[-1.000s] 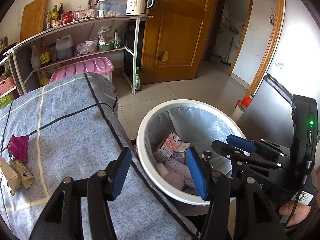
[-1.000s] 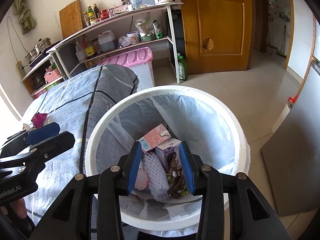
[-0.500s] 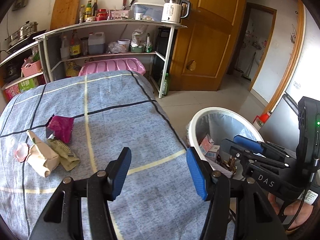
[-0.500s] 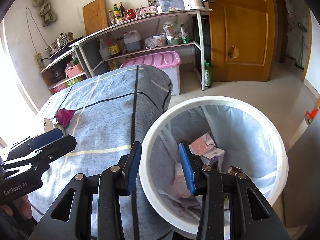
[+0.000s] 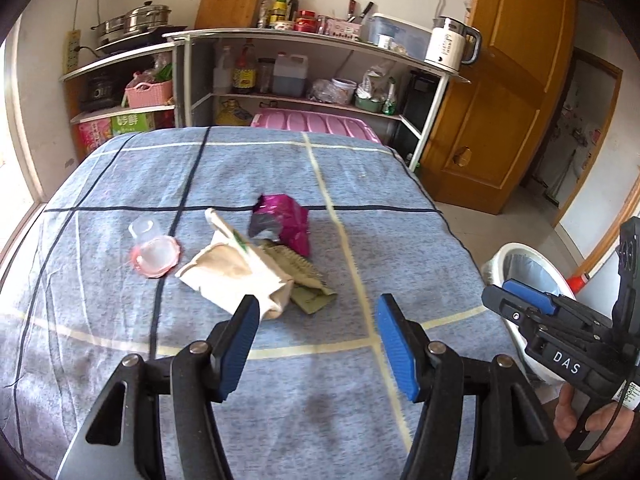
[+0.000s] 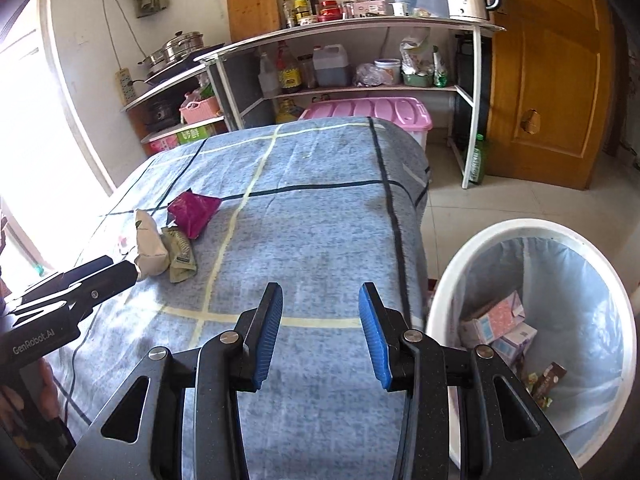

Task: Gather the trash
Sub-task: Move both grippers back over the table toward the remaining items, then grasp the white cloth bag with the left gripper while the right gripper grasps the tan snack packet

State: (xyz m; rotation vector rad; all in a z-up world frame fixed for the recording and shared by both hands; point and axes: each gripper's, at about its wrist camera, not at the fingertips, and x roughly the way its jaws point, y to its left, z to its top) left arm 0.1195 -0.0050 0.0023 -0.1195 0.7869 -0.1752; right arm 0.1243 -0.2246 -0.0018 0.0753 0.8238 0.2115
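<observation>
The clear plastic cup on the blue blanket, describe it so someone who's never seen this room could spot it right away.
Find the blue checked blanket and the small pile of trash near its middle. The clear plastic cup lies alone, left of the beige paper bag. It is the only see-through piece, with a pink rim; the magenta wrapper is opaque.

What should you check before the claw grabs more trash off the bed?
1. Left claw open and holding nothing: ok.
2. Right claw open and holding nothing: ok.
3. Trash within view on the blanket: beige bag, green wrapper, magenta packet, plastic cup: ok.
4. Left claw pointed at the pile: ok, the beige bag lies just ahead of its left finger.
5. Bin has room: ok, only a few cartons at the bottom.
6. Whether the cup holds liquid: cannot tell.
</observation>
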